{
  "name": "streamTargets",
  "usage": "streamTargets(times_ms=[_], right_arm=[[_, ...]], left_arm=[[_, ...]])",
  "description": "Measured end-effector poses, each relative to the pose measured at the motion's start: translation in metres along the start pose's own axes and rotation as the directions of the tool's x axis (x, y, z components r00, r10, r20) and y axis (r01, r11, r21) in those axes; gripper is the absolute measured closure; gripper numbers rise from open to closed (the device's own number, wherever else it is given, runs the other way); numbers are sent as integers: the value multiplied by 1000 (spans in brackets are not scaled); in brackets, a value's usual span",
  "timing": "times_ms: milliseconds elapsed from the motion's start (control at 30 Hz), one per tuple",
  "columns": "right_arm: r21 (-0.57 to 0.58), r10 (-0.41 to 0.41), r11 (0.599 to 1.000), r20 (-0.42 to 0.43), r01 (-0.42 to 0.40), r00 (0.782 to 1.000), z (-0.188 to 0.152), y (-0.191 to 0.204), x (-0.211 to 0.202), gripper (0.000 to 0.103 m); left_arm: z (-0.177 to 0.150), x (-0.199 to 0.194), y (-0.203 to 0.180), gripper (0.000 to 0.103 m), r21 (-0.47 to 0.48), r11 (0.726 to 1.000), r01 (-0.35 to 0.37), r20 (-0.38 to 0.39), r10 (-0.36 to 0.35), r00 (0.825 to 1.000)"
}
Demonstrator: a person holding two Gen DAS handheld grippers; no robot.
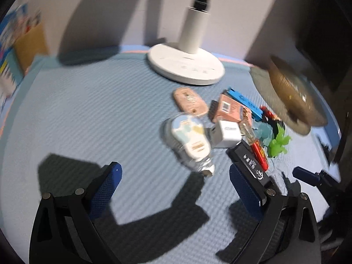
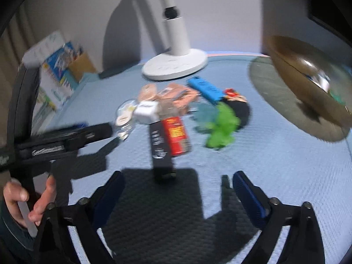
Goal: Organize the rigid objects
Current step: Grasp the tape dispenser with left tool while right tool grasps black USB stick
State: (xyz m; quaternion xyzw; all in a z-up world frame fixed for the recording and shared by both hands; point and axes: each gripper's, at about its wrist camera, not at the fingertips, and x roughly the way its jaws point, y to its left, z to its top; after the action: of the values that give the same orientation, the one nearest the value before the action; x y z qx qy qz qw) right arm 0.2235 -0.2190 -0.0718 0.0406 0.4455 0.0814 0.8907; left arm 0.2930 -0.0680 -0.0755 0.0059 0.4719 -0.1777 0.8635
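- Lying in a loose heap on the light blue textured mat [image 1: 88, 114], just in front of the white lamp base [image 1: 186, 66], are the small rigid things
- Sitting at the near-left edge of the heap is a clear blister pack [image 1: 189, 142] with a pale printed card inside, touching a white charger cube [image 1: 226, 134]
- Resting beyond those are a pink oval case [image 1: 190, 102] and a pink box [image 1: 228, 107] carrying a barcode label, with a blue box [image 1: 246, 102] lying just behind the pink box
- Pointing toward the cameras are a long black box [image 2: 160, 145] and a red box [image 2: 176, 137], lying side by side and touching
- Sprawling at the right of the heap are a bright green soft-looking piece [image 2: 222, 127], a teal piece and something red and black, all too blurred to name
- Standing tilted at the right side of the mat is a brown round dish [image 2: 308, 77], apart from the heap
- Hovering over the bare mat with its jaws spread wide is the left gripper [image 1: 176, 189], gripping nothing; its right finger is overlapping the near end of the long black box in its own view, and contact cannot be judged
- Hanging above the mat short of the long black box is the right gripper [image 2: 178, 191], its jaws standing wide and empty
- Wrapping around the left gripper's handle at the lower left of the right wrist view is a hand [image 2: 24, 200]
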Motion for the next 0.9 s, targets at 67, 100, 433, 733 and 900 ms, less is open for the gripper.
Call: streamTargets(times_ms=[67,100,433,733,900], right_arm=[[-49,-25,999,-26,24,999,4,13,7,28],[-66,-36,997,-35,33,999,5,17,11,30],[-91,-123,989,-28,120,992,11,21,32,63],[-70,-76,995,-27,74,997,8,16,25,66],[-172,-51,984,-17,47,999,-4,32,17,79]], left_arm=[[5,8,-11,5,58,998,-13,-2,13,1000],[6,11,-13,8,72,997,-16,-4,16,1000],[9,21,3,52,72,997,-13,-15,14,1000],[25,36,-14,56,121,991,-59,-3,60,998],[9,17,-8,57,109,993,-37,24,34,999]])
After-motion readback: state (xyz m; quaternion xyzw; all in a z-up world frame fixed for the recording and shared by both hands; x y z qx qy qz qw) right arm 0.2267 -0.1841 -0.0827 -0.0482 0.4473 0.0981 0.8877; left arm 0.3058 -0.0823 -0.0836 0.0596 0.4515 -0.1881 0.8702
